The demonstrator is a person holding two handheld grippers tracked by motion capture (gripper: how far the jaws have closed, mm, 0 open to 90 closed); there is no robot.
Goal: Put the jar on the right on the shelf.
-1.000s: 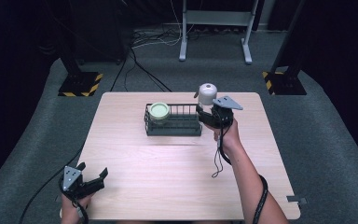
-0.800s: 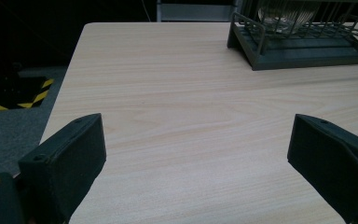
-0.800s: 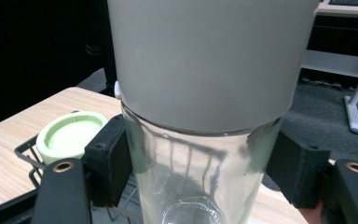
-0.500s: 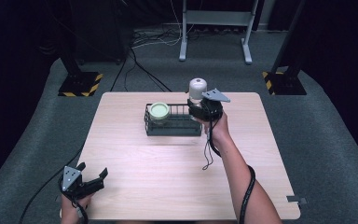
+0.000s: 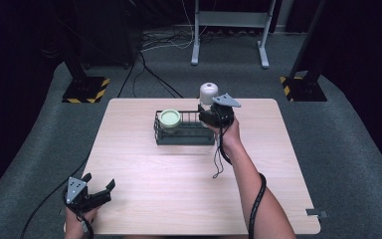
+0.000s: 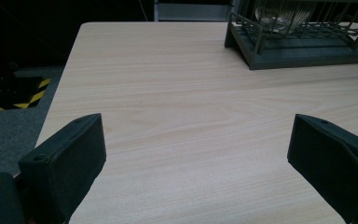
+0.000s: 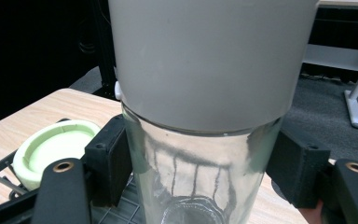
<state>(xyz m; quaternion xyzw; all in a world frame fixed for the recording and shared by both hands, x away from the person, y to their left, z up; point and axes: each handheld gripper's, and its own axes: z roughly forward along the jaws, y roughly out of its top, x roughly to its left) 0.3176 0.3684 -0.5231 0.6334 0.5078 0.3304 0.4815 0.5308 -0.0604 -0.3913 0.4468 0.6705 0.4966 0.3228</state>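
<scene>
A clear glass jar with a grey lid is held upright over the right end of the dark wire basket. My right gripper is shut on the jar's glass body, one pad on each side. In the basket's left end stands a second jar with a pale green lid. My left gripper rests low at the table's near left corner, open, with nothing between its jaws. The basket appears far ahead in the left gripper view.
The light wooden table has bare room in front of the basket. A cable hangs from the right gripper across the table. Behind the table are a metal stand's legs, floor cables and yellow-black striped bases.
My right gripper has carried the grey-lidded jar leftward, from beside the basket's right end to over it. The left gripper has stayed put.
</scene>
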